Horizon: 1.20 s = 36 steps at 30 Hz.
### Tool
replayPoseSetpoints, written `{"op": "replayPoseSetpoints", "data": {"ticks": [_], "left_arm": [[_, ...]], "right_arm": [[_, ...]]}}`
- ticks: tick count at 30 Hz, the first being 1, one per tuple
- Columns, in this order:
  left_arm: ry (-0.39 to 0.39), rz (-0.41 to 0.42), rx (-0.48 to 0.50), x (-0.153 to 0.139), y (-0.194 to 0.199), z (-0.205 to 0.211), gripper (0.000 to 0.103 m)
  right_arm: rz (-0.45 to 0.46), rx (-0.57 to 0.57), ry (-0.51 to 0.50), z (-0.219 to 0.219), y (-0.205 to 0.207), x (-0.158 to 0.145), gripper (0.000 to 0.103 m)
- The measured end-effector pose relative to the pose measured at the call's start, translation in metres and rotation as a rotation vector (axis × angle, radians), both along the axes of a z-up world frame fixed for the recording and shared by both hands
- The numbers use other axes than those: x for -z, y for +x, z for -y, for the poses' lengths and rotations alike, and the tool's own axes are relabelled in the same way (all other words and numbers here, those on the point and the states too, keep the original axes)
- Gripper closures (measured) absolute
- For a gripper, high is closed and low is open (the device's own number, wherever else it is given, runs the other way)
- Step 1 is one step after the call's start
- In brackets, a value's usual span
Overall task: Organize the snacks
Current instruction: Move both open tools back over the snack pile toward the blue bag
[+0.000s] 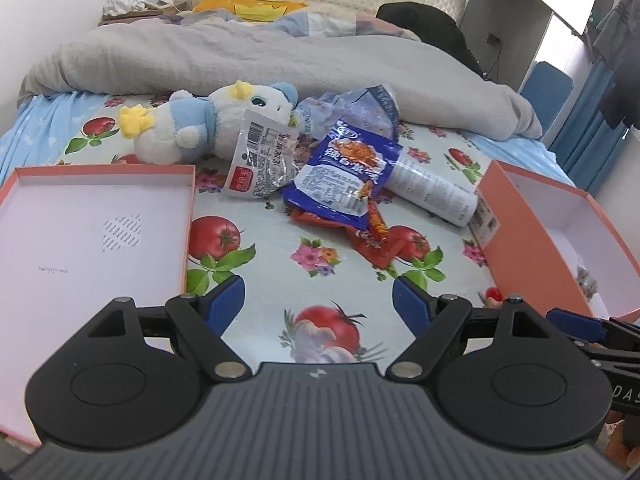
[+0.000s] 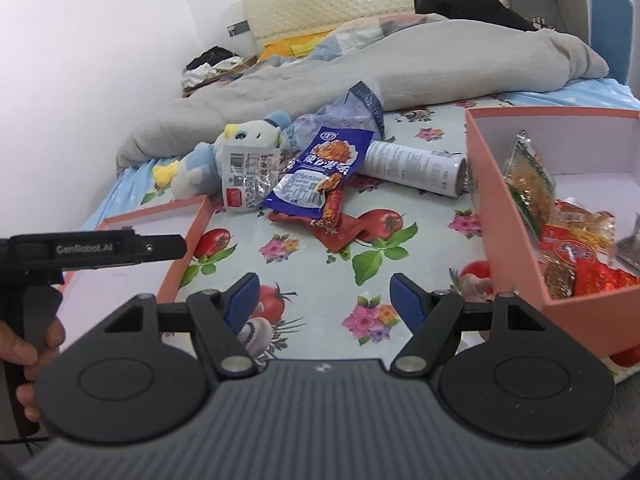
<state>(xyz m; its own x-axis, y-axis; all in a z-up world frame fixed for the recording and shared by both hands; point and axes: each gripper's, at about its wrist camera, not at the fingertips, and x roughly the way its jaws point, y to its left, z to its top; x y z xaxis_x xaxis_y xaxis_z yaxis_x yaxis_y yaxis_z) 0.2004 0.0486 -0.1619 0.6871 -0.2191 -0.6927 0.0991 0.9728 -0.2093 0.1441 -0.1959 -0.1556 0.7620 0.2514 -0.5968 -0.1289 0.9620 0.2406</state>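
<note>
A pile of snacks lies mid-bed: a blue packet, a clear packet with a red label, a red packet under the blue one, and a white tube. An orange box on the right holds several snack packets. An orange lid lies on the left. My left gripper is open and empty, short of the pile. My right gripper is open and empty, beside the box.
A blue-and-white plush toy lies behind the snacks, with a crumpled bluish bag next to it. A grey duvet covers the far half of the bed. The left gripper's body shows at left in the right wrist view.
</note>
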Motion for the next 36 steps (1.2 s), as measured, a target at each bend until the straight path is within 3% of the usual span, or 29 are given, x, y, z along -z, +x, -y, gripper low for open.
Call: {"op": "replayPoseSetpoints", "data": {"ticks": [12,24,28,31,36], "left_arm": [[0.038,-0.059,0.037,0.028,0.068,0.01,0.019],[-0.006,-0.123,0.091,0.061,0.156,0.014,0.019],[-0.054,-0.145,0.109,0.075,0.187,0.012,0.018],[-0.064,-0.149,0.12,0.085,0.207,0.014,0.014],[-0.102,-0.173,0.094,0.105,0.23,0.013,0.014]], "right_arm": [[-0.021,-0.056,-0.009,-0.014,0.053,0.021,0.03],[-0.049,-0.082,-0.031,-0.028,0.121,0.049,0.031],[-0.06,-0.076,-0.041,-0.028,0.146,0.059,0.035],[-0.071,-0.074,-0.038,-0.027,0.163,0.067,0.045],[-0.067,-0.09,-0.011,-0.029,0.183,0.076,0.047]]}}
